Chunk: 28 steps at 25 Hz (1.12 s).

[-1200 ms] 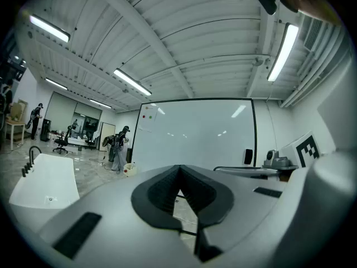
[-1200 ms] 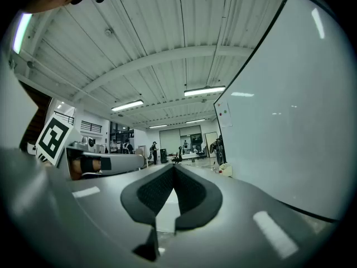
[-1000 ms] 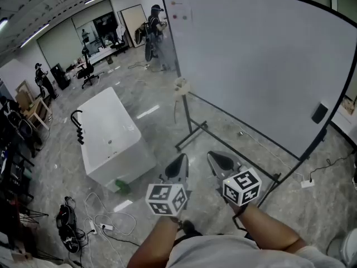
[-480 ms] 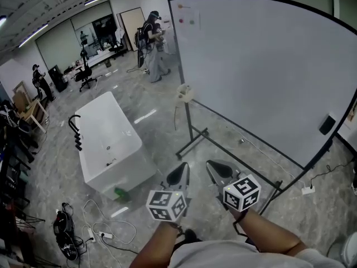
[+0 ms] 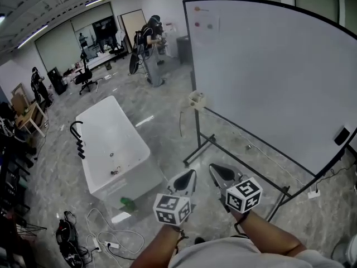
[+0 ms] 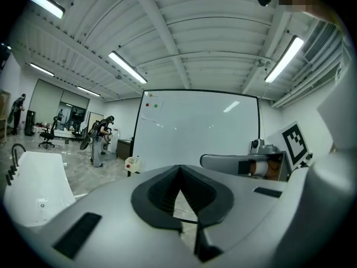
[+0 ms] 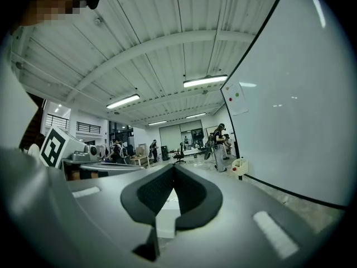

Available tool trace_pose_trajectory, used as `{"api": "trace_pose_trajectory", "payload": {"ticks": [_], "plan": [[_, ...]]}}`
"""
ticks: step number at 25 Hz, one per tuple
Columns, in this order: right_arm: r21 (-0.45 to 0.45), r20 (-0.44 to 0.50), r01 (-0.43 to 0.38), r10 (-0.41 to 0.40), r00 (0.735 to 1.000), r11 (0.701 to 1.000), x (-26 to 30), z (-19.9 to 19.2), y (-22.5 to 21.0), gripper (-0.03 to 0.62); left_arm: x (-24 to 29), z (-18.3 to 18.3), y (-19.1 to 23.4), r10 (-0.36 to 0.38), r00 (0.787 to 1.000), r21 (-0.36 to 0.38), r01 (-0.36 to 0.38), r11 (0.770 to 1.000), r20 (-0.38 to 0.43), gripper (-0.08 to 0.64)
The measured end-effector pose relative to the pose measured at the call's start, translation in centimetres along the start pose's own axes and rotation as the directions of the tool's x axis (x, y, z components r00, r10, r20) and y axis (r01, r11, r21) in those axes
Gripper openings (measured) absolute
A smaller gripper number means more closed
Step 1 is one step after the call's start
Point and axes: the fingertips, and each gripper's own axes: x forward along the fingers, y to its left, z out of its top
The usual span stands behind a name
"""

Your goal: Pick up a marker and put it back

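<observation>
Head view: the whiteboard (image 5: pixel 268 77) on its stand fills the right side, and a white bathtub (image 5: pixel 117 149) sits on the floor to its left. My left gripper (image 5: pixel 189 177) and right gripper (image 5: pixel 216 172) are side by side, well short of the board, fingers clenched on nothing. A small white holder (image 5: pixel 196 99) hangs at the board's left edge. I cannot make out a marker at this size.
</observation>
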Motion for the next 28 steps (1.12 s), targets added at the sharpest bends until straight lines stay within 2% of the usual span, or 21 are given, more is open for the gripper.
{"api": "trace_pose_trajectory", "payload": {"ticks": [7, 13, 22, 28], "plan": [[0.014, -0.018, 0.011, -0.011, 1.0, 1.0, 4.4, -1.1, -0.7, 0.003, 1.3, -0.4, 3.9, -0.032, 0.999, -0.021, 0.032, 0.999, -0.019, 0.005], [0.028, -0.017, 0.0, 0.0, 1.0, 1.0, 9.3, -0.7, -5.2, 0.003, 6.1, -0.1, 7.6, -0.016, 0.999, -0.033, 0.015, 0.999, -0.038, 0.005], [0.054, 0.001, -0.007, 0.007, 1.0, 0.999, 19.0, 0.7, -18.5, 0.003, 20.0, 1.6, 14.4, 0.017, 0.999, -0.03, -0.019, 0.999, -0.039, 0.005], [0.068, -0.043, -0.025, 0.028, 0.999, 0.997, 24.6, 1.2, -28.4, 0.003, 30.6, 2.7, 18.6, 0.054, 0.997, -0.058, -0.057, 0.997, -0.057, 0.005]]}}
